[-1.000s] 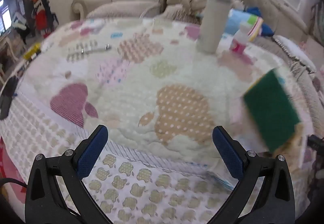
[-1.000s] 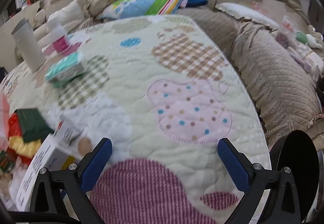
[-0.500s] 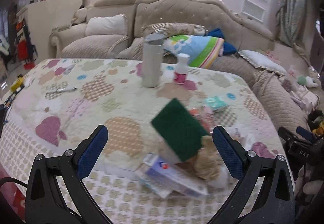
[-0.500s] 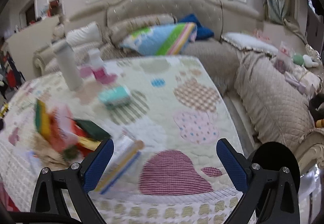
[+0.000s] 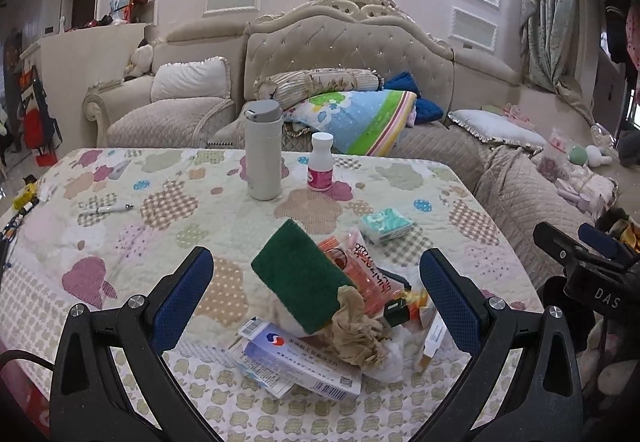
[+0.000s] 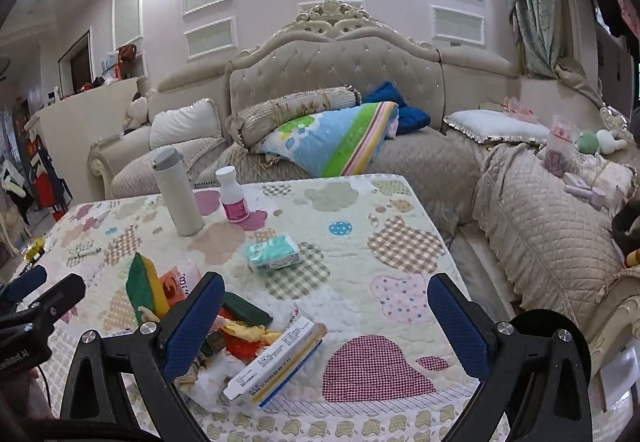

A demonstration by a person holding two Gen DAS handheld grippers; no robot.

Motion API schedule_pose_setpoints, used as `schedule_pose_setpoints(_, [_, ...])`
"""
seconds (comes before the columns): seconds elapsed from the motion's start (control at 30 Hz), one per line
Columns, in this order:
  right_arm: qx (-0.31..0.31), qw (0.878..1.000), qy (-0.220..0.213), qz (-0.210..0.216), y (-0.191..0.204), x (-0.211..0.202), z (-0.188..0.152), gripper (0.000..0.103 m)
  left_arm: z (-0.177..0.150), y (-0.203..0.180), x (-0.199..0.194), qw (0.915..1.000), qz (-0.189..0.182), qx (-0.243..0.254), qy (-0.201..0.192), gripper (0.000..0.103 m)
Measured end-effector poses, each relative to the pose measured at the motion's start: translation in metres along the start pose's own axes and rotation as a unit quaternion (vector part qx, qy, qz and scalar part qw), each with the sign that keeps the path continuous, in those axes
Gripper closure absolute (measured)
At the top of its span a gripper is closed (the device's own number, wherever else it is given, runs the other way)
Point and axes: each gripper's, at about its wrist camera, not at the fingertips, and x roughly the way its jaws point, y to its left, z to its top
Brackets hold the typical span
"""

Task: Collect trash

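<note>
Table [image 5: 132, 306] under a patchwork quilt fills both views; take the trash pile [image 5: 340, 310] at its near edge as your landmark. Both of your grippers hang short of it, holding nothing: left gripper [image 5: 316, 302] with its jaws spread wide in front of the pile, right gripper [image 6: 324, 326] equally spread, just right of the pile.

Pile contents, largest first:
- Green scouring sponge [image 5: 298, 282], propped tilted on top. Light, springy; pinch across its thin edge.
- Blue-and-white medicine box [image 5: 296, 362], lying flat at the pile's front. Light card, crushes easily; take a short end.
- Orange wrapper [image 5: 356, 274] behind the sponge. Thin film, likely slippery.
- Tan crumpled wad [image 5: 358, 330], probably tissue or cloth, hard to tell. Soft; grip anywhere.

Expect loose pieces to slide off when you lift 1.

Beyond the pile and well apart: white flask [image 5: 263, 150], small pink-labelled bottle [image 5: 321, 162], teal tissue pack [image 5: 386, 224], pen [image 5: 106, 208] to the far left. Nothing blocks your reach. The flask and bottle look like keepers, not trash.
</note>
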Motion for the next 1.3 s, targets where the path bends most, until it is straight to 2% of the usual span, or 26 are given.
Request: schedule_pose_setpoints(1.3, [0.005, 1.000, 0.002, -0.006, -0.0009, 0.0054, 0.0004, 0.002, 0.0008, -0.0023, 0.0025, 1.0000, 0.001, -0.001, 0.004, 0.000])
